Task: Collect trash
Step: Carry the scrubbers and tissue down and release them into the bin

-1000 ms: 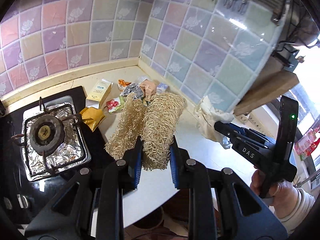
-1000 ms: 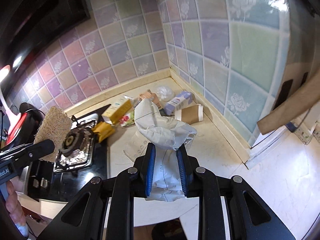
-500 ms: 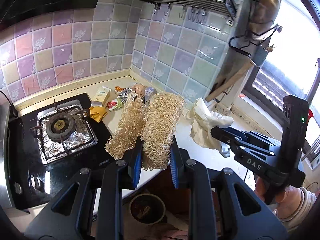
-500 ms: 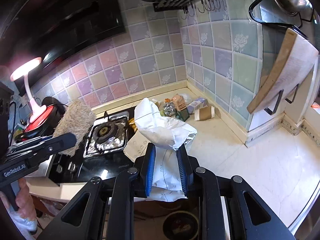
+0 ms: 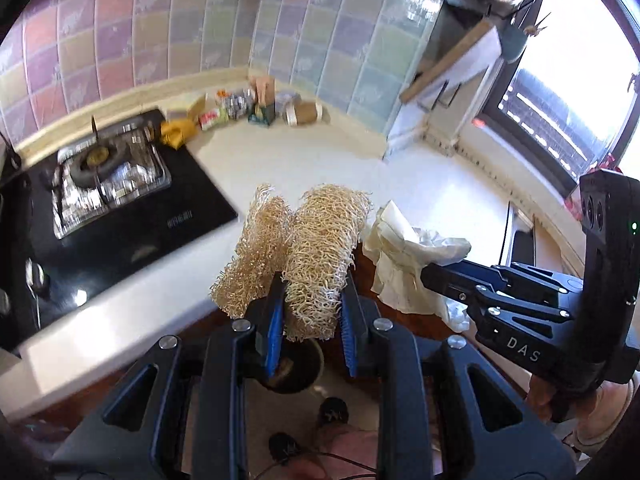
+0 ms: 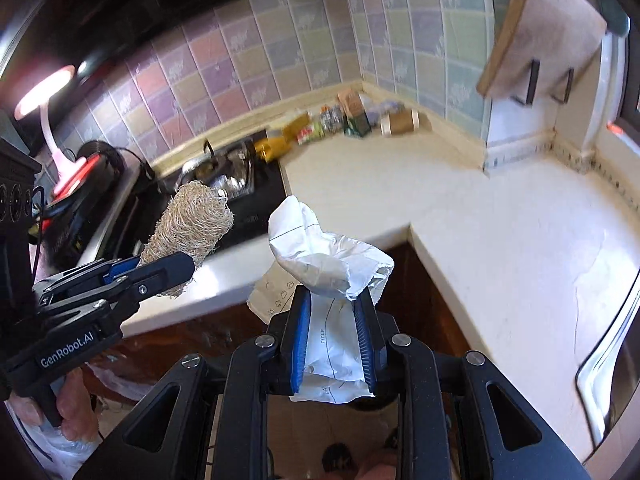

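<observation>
Pastel wall tiles back a pale L-shaped counter (image 5: 304,160), with a black stove (image 5: 112,200) set in at left. Leftover trash (image 5: 248,108) is piled in the far corner against the wall. A loofah sponge (image 5: 304,256) is clamped in the left hand-held gripper (image 5: 308,332); crumpled paper (image 6: 328,276) is clamped in the right hand-held gripper (image 6: 334,340). Both are held beyond the counter edge, above a dark bin (image 5: 296,368) on the floor.

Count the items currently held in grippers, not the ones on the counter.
2. A loofah sponge is clamped in the left gripper; crumpled white paper is clamped in the right gripper. Other trash remains in the counter corner.
</observation>
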